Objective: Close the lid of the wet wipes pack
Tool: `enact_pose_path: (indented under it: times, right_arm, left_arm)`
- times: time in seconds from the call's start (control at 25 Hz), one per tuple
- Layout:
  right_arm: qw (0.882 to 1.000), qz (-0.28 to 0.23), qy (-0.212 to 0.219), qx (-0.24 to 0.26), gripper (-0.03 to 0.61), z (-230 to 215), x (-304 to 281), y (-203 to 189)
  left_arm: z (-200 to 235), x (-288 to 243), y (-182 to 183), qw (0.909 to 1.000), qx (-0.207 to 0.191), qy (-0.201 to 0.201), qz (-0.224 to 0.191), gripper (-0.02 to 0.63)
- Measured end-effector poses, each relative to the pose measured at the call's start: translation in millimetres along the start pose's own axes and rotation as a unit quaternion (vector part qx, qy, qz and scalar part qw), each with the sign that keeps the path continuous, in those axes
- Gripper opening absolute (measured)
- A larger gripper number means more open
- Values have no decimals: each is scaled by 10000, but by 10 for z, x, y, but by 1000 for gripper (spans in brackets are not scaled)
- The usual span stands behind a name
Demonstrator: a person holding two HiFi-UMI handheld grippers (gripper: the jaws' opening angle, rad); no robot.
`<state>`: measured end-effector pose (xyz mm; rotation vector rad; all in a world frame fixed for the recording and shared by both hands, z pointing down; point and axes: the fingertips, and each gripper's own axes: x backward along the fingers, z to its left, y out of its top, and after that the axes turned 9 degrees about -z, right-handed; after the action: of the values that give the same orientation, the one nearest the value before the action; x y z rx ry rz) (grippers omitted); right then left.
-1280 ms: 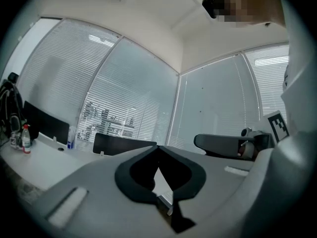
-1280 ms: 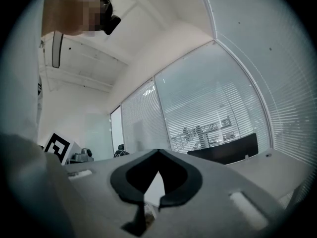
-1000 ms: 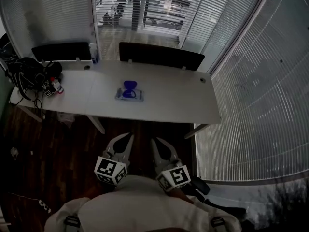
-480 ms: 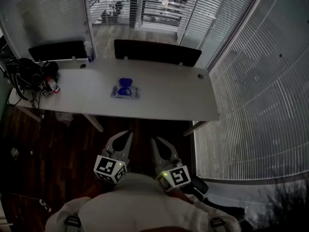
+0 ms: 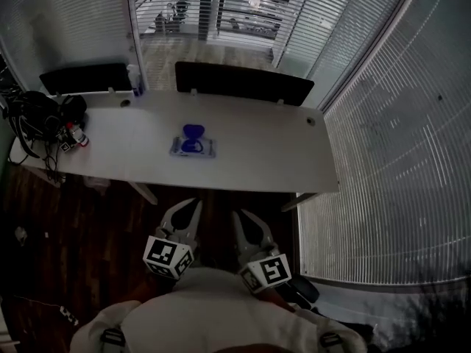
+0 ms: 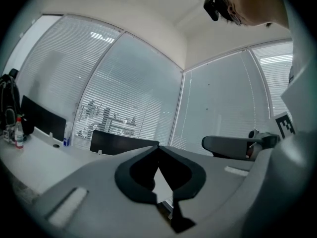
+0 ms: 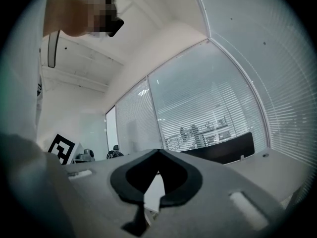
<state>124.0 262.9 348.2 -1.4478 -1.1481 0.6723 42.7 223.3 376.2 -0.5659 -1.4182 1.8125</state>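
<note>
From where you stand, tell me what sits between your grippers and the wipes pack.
Nothing visible does. The wipes pack lies alone mid-table; only bare table and floor separate it from the left gripper and right gripper. The black bag sits off at the left end.

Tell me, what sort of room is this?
Most likely an office or meeting room: a long white desk, low black rectangular divider panels along its far edge, and slatted white blinds covering the glass walls.
</note>
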Motion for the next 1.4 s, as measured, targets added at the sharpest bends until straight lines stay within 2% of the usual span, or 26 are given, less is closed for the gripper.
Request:
enact_pose_path:
  times: [0.36,0.88,1.12,1.4]
  right_arm:
    - [9998,191,70,0,0,-165,-1054,-158]
    - [9998,79,95,181,0,-155,-2474,-250]
    - [9998,-16,63,209,0,-139,-2794,-334]
    - [9996,-3,-52,270,0,-231,-2922,-345]
  left_arm:
    - [780,-617,197,9998,180,101,22,2]
    - [1805,-1313,658,9998,100,-182,-55,2]
    - [2111,-1457,743,9997,62,-236,-93,2]
    - [2193,-1583,704,9992,154,-349,-76,2]
